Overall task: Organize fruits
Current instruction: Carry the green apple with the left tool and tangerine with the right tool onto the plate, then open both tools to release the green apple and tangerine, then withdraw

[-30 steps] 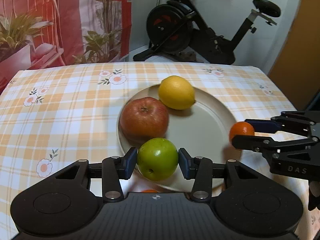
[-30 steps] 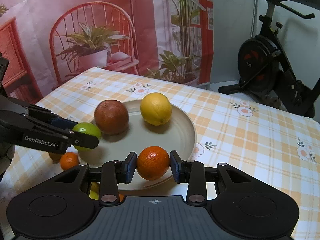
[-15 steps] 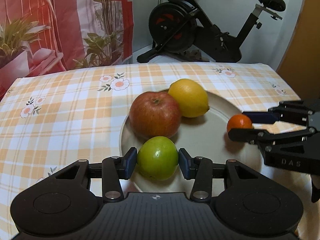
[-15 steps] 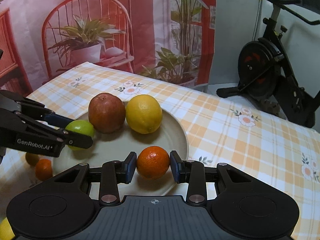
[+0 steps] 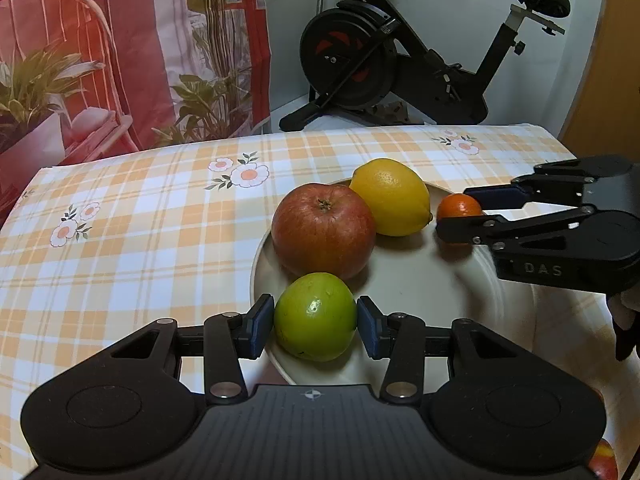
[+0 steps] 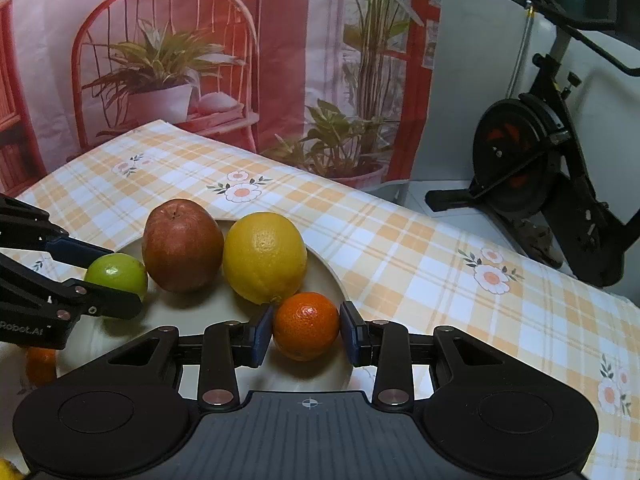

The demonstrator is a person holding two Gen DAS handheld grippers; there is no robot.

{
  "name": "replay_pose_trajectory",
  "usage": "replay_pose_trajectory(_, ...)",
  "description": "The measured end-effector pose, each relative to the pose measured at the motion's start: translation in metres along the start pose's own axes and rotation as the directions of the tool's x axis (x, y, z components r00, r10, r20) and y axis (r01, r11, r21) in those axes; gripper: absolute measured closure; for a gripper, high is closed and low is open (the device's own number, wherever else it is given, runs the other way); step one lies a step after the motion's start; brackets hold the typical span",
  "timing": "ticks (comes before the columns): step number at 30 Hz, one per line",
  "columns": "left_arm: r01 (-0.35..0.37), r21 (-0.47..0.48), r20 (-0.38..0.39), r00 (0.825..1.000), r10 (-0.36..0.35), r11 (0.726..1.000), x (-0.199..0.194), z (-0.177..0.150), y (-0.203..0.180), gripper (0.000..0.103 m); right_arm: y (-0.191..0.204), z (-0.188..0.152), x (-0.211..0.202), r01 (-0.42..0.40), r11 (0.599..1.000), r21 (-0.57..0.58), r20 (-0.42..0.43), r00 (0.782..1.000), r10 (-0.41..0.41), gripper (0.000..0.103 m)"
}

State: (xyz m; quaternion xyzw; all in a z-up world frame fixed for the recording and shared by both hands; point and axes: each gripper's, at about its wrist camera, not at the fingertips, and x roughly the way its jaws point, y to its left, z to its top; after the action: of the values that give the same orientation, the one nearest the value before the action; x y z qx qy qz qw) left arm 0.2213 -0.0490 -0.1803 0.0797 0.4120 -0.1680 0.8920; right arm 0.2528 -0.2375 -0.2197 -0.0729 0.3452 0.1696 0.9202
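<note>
Two handheld grippers each held a fruit over a plate already carrying an apple and a lemon.

Nearest in the left wrist view, the left gripper (image 5: 316, 326) was clamped on a green apple (image 5: 316, 316), its blue pads pressed to either side, with the fruit over the near rim of the beige plate (image 5: 416, 292), probably to set it down there. Just beyond it sat a red apple (image 5: 324, 234), touching a lemon (image 5: 390, 196) behind it. To the right, the right gripper (image 6: 306, 332) gripped a small orange (image 6: 306, 325) between narrow jaws, close beside the lemon and above the plate's far side, seemingly to group the fruit together. Another small orange (image 6: 40, 364) lay off the plate on the checked floral tablecloth (image 5: 140, 216). An exercise bike (image 5: 400, 68) stood behind the table.
</note>
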Motion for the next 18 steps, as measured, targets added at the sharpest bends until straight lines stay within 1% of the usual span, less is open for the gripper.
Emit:
replay_pose_trajectory(2,-0.005,0.006,0.000,1.000,0.005,1.000,0.000,-0.001,-0.001,0.055,0.001,0.000,0.004,-0.008,1.000,-0.006,-0.013,1.000,0.008,0.069)
replay_pose_trajectory(7,0.002,-0.007,-0.001,1.000,-0.002,1.000,-0.001,-0.001,0.000,0.054,0.001,0.002,0.007,-0.009,1.000,0.008,-0.010,1.000,0.009,0.069)
replay_pose_trajectory(11,0.009,-0.021,-0.008,1.000,-0.010,1.000,-0.003,0.000,0.000,0.054,0.003,0.002,0.006,-0.010,1.000,0.010,-0.017,1.000,0.010,0.064)
replay_pose_trajectory(18,0.007,-0.054,0.008,1.000,-0.007,0.999,-0.017,-0.001,0.004,0.054,0.003,0.002,-0.014,-0.017,0.999,0.051,0.015,1.000,0.017,0.064)
